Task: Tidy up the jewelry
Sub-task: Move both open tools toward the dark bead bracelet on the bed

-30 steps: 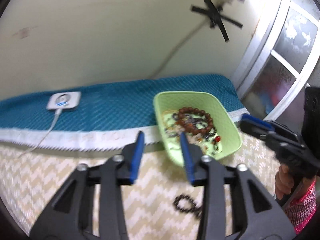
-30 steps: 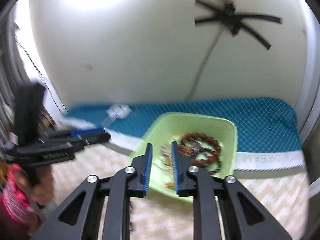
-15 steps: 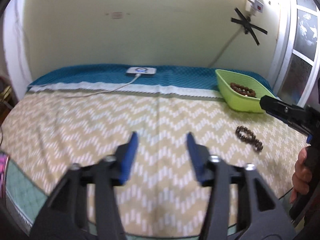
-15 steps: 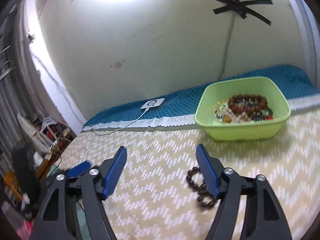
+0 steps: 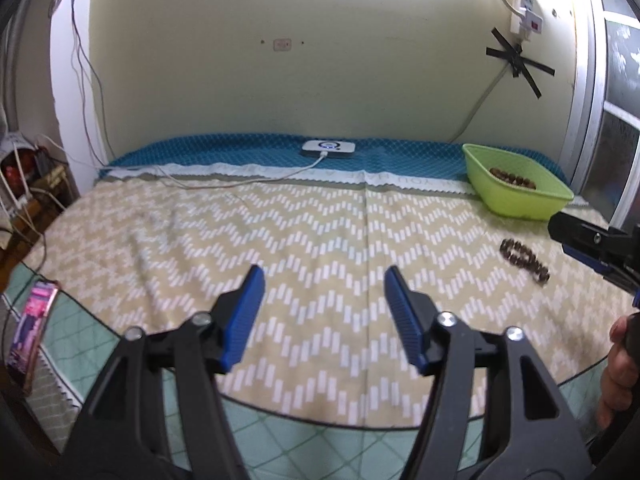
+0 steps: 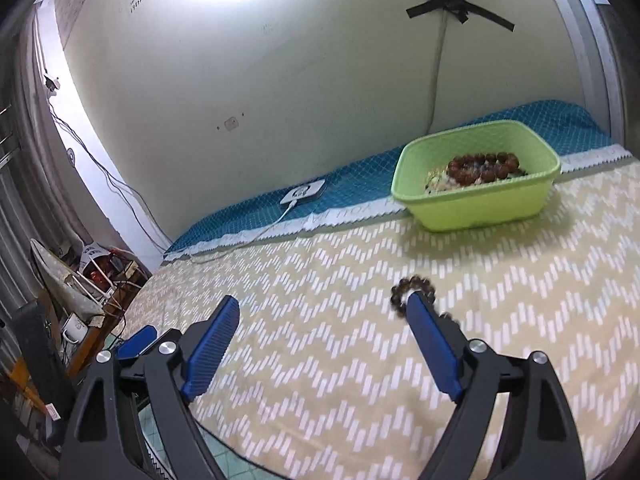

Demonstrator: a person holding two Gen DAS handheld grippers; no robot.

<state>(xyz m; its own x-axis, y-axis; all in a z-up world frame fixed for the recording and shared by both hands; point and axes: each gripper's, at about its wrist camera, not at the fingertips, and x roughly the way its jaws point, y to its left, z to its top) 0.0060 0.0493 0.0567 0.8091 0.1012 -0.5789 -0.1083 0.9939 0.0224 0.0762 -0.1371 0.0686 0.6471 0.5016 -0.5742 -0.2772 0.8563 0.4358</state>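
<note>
Both sets of jaws now stand wide apart and empty, having pulled back from above the green basket within the last second. The right gripper hovers low over the bed; the dark bead bracelet lies loose at its right finger's tip, at 1 o'clock. The left gripper hangs well apart from it, with the bracelet at 2 o'clock and the basket beyond. The bracelet looks like the next pick.

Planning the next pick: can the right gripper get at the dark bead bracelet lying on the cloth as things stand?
Probably yes. The right gripper is open, and the bracelet lies loose on the cloth right at its right finger's tip, clear of the green basket. Nothing stands between them.
</note>
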